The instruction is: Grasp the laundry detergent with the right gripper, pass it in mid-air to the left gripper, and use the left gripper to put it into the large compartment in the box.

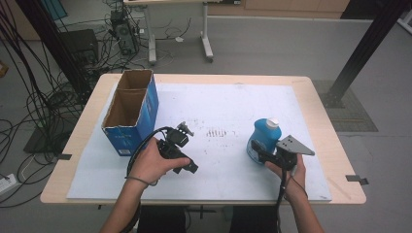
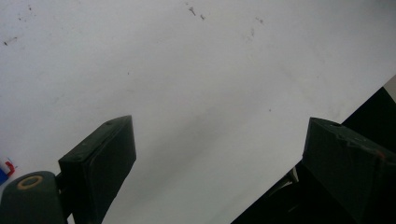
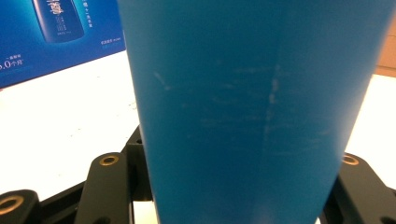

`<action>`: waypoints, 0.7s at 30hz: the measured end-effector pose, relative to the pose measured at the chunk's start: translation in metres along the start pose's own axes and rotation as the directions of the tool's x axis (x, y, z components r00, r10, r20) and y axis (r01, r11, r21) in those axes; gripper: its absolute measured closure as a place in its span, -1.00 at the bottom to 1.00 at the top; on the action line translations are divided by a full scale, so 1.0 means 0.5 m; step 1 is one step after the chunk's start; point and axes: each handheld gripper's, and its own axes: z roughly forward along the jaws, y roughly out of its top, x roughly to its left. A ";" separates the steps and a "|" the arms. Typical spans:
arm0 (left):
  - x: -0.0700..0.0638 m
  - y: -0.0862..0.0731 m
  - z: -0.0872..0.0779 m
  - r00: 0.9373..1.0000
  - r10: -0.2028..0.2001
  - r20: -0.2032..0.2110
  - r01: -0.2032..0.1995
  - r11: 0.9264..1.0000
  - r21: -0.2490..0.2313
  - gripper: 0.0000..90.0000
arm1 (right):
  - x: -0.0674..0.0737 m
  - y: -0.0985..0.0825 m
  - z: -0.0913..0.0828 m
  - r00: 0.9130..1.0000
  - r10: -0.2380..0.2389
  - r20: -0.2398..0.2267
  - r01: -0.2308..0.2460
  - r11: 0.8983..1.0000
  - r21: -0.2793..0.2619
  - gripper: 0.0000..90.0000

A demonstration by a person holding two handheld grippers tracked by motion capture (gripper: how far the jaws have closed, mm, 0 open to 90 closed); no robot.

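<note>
My right gripper clamped the blue bottle low (left gripper gaped empty), so it could've tipped when lifted.

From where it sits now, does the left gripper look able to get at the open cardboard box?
Probably yes. The left gripper hangs open over the bare white mat, close beside the cardboard box, with nothing between them. The blue bottle sits far off in the right gripper.

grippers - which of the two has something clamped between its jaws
The right gripper: its jaws are shut on the blue bottle. The left gripper is open, with bare white board between its jaws.
</note>
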 end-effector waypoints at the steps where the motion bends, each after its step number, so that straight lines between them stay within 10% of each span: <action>1: 0.000 0.000 0.000 1.000 -0.001 0.000 0.001 1.000 0.000 -0.78 | 0.000 0.000 0.000 1.000 -0.001 0.001 0.001 1.000 0.000 -0.05; 21: -0.008 0.006 0.002 1.000 -0.019 -0.003 0.019 1.000 -0.006 -0.78 | 0.001 0.000 0.000 1.000 -0.006 0.003 0.006 1.000 -0.001 -0.04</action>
